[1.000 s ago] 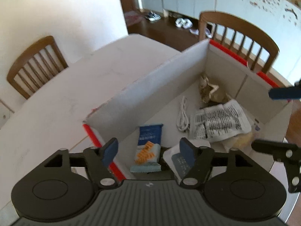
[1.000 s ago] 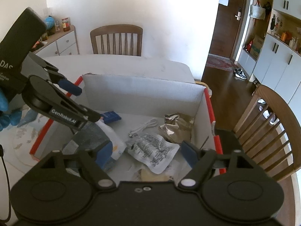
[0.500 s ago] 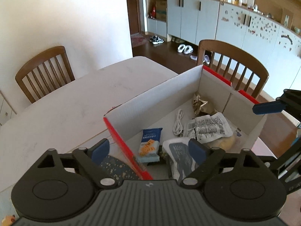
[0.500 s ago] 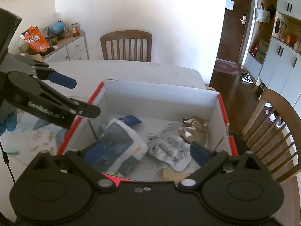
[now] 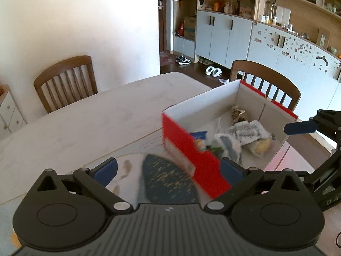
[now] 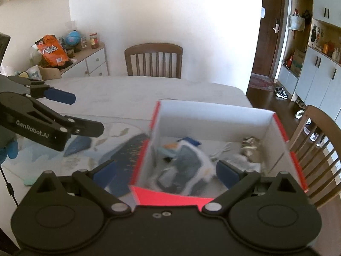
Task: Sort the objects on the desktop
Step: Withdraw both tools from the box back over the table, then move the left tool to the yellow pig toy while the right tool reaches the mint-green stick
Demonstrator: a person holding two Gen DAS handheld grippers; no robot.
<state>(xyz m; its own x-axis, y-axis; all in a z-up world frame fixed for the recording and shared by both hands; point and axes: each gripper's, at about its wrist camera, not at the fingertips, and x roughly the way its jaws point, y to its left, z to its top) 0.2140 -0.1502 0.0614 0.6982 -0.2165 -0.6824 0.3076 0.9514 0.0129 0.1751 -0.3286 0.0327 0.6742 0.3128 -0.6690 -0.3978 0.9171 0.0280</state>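
Both hand-held grippers — left (image 5: 168, 168), right (image 6: 166, 170) — hang with jaws opening wide, nothing between them. The packets (image 6: 183, 166) lie, seemingly loose, in the red box (image 6: 170, 198) on the surface (image 5: 85, 123) — a low pass could snag its rim.

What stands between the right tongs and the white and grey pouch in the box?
The near red wall of the box does: it crosses low in front of the right tongs, and the pouch lies just behind it, inside. The box is open above, so nothing visible blocks a reach over the wall. The tongs are open and hold nothing.
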